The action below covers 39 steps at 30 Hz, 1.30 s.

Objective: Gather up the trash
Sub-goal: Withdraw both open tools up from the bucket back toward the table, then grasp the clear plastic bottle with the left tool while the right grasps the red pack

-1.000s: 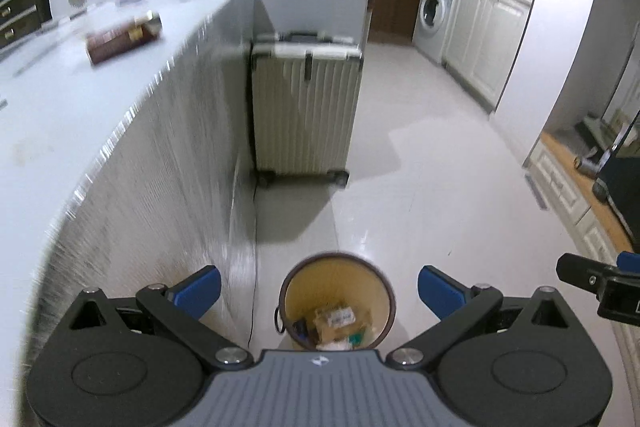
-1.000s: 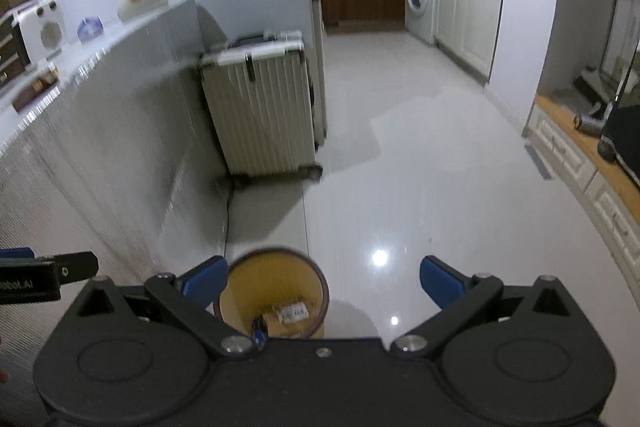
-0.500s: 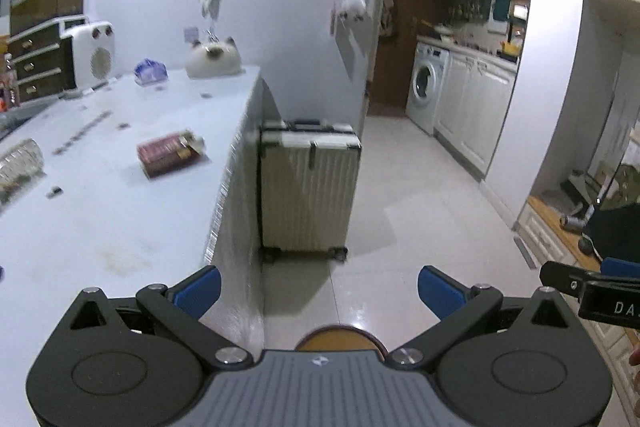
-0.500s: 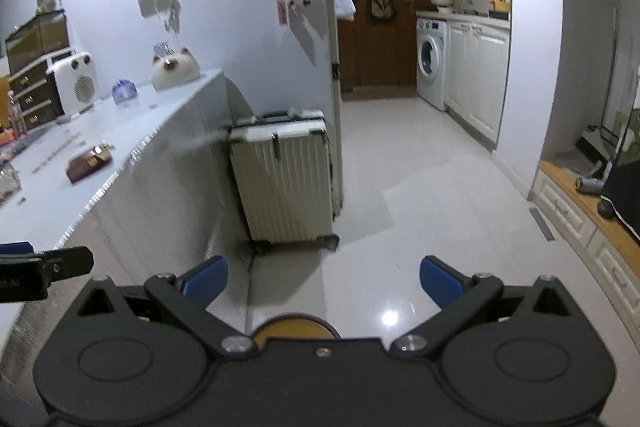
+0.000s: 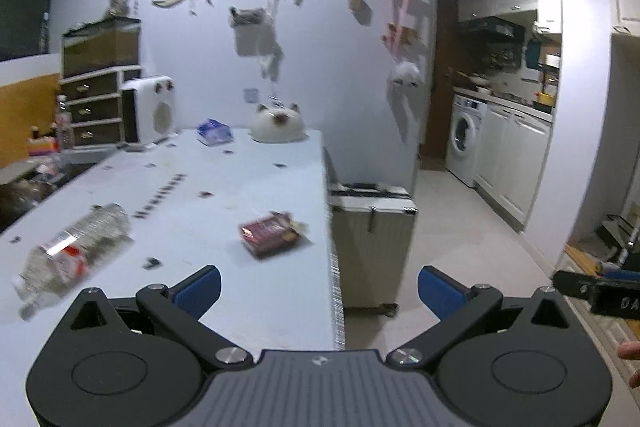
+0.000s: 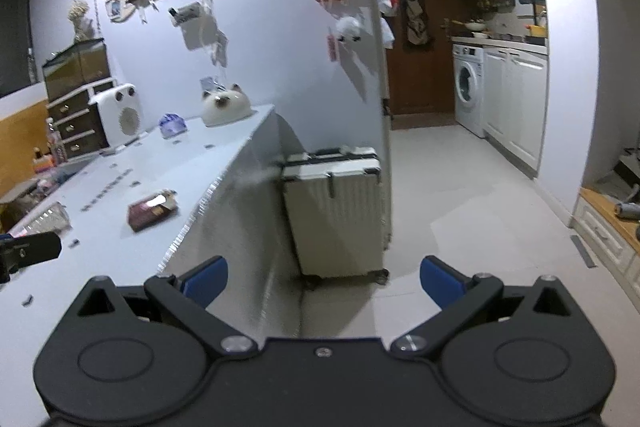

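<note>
Blue-padded left gripper (image 5: 319,289) and right gripper (image 6: 323,281) both have jaws apart, holding nothing; crushed plastic bottle (image 5: 70,253) lies on white tabletop (image 5: 224,187), left side; red packet (image 5: 270,233) lies near tabletop's right edge; pale suitcase (image 6: 334,209) stands beside it.

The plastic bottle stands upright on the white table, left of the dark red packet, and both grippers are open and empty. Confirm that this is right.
One detail is wrong: the plastic bottle lies on its side, not upright, as the left wrist view shows. It is on the white table, left of the dark red packet, and the left gripper and right gripper are both open and empty.
</note>
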### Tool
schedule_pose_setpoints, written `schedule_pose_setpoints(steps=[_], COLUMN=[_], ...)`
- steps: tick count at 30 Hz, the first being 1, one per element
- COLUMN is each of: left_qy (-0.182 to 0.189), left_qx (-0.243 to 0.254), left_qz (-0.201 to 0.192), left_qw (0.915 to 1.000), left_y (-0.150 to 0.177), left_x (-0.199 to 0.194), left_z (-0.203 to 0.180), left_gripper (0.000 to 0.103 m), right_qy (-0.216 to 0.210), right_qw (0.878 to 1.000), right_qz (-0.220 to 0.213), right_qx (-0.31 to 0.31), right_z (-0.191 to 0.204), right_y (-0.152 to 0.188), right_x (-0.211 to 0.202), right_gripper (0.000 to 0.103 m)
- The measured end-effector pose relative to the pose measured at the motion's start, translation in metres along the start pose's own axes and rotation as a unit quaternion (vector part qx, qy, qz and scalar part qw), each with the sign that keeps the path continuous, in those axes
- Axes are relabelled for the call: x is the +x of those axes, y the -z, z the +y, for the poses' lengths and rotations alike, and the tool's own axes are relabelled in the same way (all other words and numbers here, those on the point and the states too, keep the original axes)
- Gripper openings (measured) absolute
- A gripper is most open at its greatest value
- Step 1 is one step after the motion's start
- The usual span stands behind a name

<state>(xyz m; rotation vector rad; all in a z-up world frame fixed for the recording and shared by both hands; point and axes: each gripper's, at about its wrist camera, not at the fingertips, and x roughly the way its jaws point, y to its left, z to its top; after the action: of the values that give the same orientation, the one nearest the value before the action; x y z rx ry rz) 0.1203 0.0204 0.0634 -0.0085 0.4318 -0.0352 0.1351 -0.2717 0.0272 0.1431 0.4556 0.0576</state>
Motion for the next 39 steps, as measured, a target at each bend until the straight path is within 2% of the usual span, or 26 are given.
schedule_pose_setpoints(steps=[11,22,31,39], left_qy=[-0.063,-0.108,-0.100,-0.055], left_qx=[-0.005,-0.010,0.028,0.060], left_qz=[-0.014,0.000,0.037,0.089], left_qw=[0.9979,0.9941,0.9939,0.9928], left_y=[-0.028,-0.040,-0.038,-0.035], left_x=[0.011,0.046,0.089,0.127], left_z=[0.089,0.196,0.249,0.281], left_gripper=[0.103,0.103,0.103,0.103], right_qy=[-0.046,-0.092,-0.123,-0.154], right_qw=[0.999,0.994,0.986,0.975], right_qz=[-0.003,0.013,0.020,0.045], right_qx=[-0.006,-0.055,-0.111,-0.153], right_z=[0.059,0.140,0.192,0.225], right_y=[-0.033,-0.045,-0.052,-0.052], right_x=[0.037,0.108,0.171,0.232], right_gripper=[0.103,0.103,0.103,0.103])
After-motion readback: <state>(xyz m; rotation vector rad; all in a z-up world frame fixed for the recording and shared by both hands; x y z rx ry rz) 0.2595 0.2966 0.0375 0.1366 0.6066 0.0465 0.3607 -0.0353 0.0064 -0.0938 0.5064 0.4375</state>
